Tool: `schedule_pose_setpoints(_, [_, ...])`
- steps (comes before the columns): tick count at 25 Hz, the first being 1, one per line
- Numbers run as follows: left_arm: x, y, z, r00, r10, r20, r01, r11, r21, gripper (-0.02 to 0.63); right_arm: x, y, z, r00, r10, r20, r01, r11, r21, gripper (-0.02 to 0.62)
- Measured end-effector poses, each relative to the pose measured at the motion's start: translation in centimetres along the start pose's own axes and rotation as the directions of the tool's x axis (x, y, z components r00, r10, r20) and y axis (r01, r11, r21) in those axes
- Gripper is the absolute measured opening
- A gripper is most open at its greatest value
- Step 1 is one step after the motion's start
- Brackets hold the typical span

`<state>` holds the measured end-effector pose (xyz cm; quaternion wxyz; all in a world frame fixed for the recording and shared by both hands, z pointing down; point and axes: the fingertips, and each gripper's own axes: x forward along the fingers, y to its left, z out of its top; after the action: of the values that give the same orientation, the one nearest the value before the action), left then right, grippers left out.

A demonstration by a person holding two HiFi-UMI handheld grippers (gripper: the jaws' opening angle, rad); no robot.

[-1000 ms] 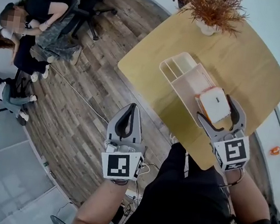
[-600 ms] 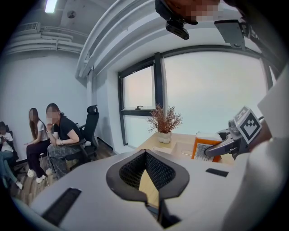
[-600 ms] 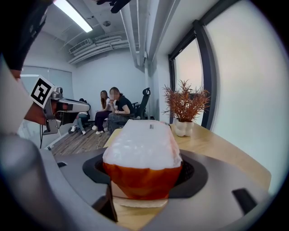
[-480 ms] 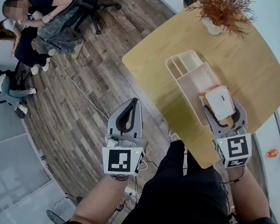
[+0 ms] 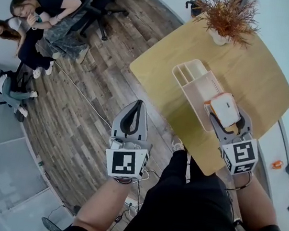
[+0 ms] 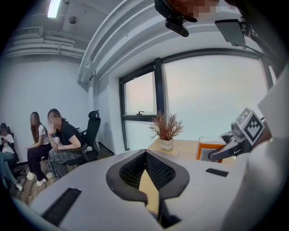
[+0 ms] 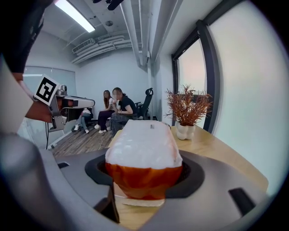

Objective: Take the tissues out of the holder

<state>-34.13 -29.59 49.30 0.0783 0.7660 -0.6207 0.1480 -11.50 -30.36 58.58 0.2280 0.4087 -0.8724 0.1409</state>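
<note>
An orange and white tissue pack [image 5: 223, 108] stands in the near end of the cream slotted holder [image 5: 194, 79] on the wooden table [image 5: 260, 75]. My right gripper [image 5: 225, 113] has a jaw on each side of the pack, and the jaws are closing with their pads pressed into its crumpled orange sides. The right gripper view shows the pack [image 7: 143, 153] filling the gap of the right gripper [image 7: 144, 172]. My left gripper [image 5: 136, 106] hangs over the floor, left of the table, shut and holding nothing. In the left gripper view, the left gripper [image 6: 145, 155] points toward the table and the pack [image 6: 208, 148].
A white vase with a dried rust-coloured plant [image 5: 226, 15] stands at the table's far edge. Several people [image 5: 36, 13] sit on office chairs on the plank floor [image 5: 101, 80] at the far left. The holder's far slots look empty.
The right gripper's jaws have drawn in from wide apart onto the sides of the tissue pack. The left gripper has stayed about where it was.
</note>
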Motion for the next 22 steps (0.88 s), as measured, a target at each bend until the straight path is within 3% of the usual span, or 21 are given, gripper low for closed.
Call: schedule_pose_setpoints(22, [-4.7, 0.6, 8.0, 0.988, 0.064, 0.144, -0.069, 0.997, 0.033, 0.005, -5.4, 0.6, 7.9, 0.995, 0.041, 0.096, -0.036, 0.998, -0.048, 0.287])
